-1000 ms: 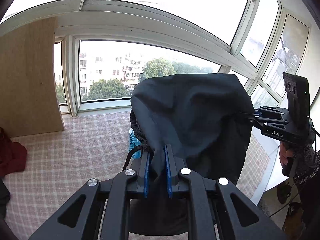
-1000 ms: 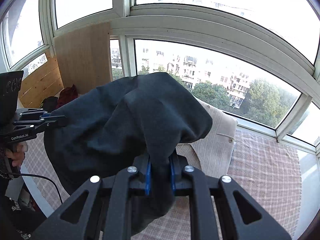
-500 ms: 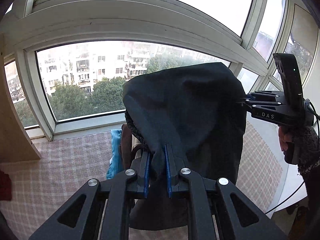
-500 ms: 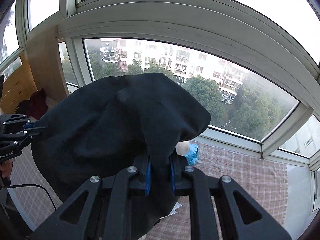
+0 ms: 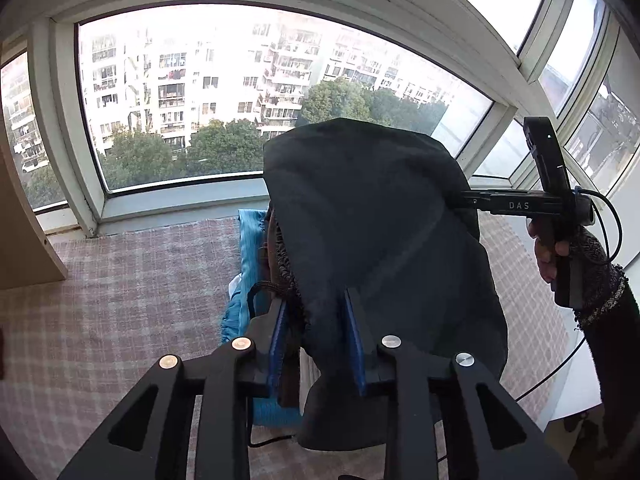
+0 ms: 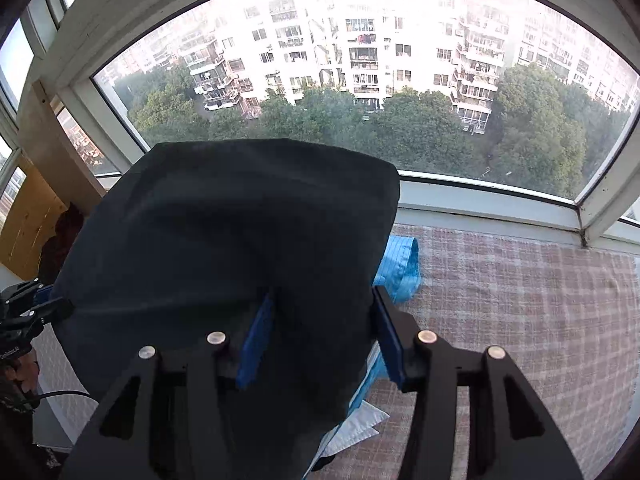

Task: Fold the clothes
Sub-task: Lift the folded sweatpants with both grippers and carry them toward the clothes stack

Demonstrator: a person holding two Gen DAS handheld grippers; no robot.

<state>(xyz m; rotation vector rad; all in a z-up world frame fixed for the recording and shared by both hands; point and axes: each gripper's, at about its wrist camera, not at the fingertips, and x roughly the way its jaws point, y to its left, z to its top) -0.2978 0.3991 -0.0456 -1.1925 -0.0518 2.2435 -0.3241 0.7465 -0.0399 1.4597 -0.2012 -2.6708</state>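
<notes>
A dark navy garment (image 5: 380, 232) hangs in the air between my two grippers, above a pile of clothes. My left gripper (image 5: 316, 312) has its jaws parted, with the cloth and its braided drawstring (image 5: 284, 264) lying loosely between the blue pads. My right gripper (image 6: 324, 308) is wide open, the garment (image 6: 224, 240) draped between and over its fingers. The right gripper also shows in the left wrist view (image 5: 472, 202), at the garment's right edge. The left gripper shows at the far left of the right wrist view (image 6: 44, 308).
A pink checked cloth (image 5: 120, 288) covers the table below, also in the right wrist view (image 6: 520, 300). A blue garment (image 6: 400, 264) and a white one (image 6: 360, 428) lie under the dark one. A wooden board (image 6: 28, 216) and red clothes (image 6: 64, 232) stand left. Windows are right behind.
Both grippers' jaws have opened; they were clamped on the dark garment before. Both grippers moved forward toward the window, and the garment now hangs loosely over the blue clothes.
</notes>
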